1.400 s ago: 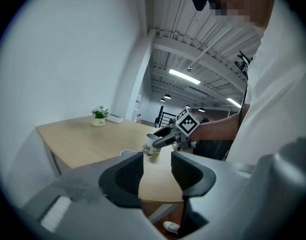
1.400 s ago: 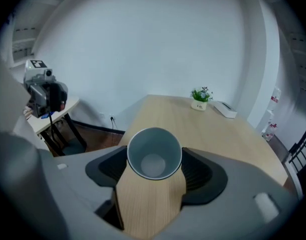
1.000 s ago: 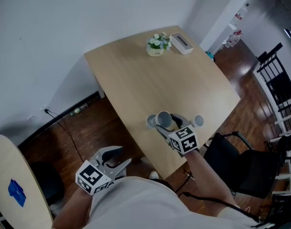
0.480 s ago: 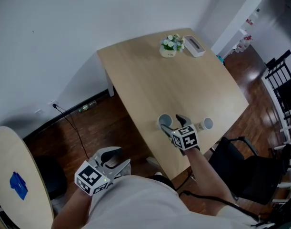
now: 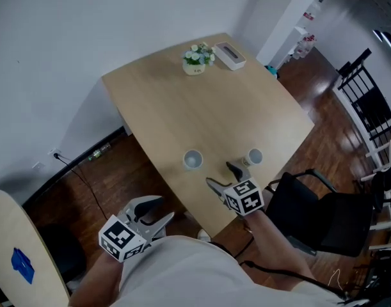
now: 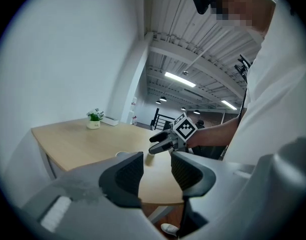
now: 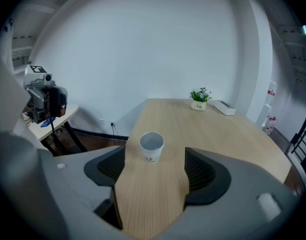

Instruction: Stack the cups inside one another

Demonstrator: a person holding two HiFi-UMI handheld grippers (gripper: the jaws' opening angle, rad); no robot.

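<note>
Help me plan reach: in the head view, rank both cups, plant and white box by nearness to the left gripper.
From left gripper:
1. Left cup, on the left.
2. Right cup, beyond the right gripper.
3. Potted plant, far side.
4. White box, right of plant.

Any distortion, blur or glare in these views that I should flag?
Head view: sharp, evenly lit, table bowed at its edges. Left gripper view: fisheye, dark corners, ceiling lights bright. Right gripper view: same dark rim, cup crisp, no glare.
</note>
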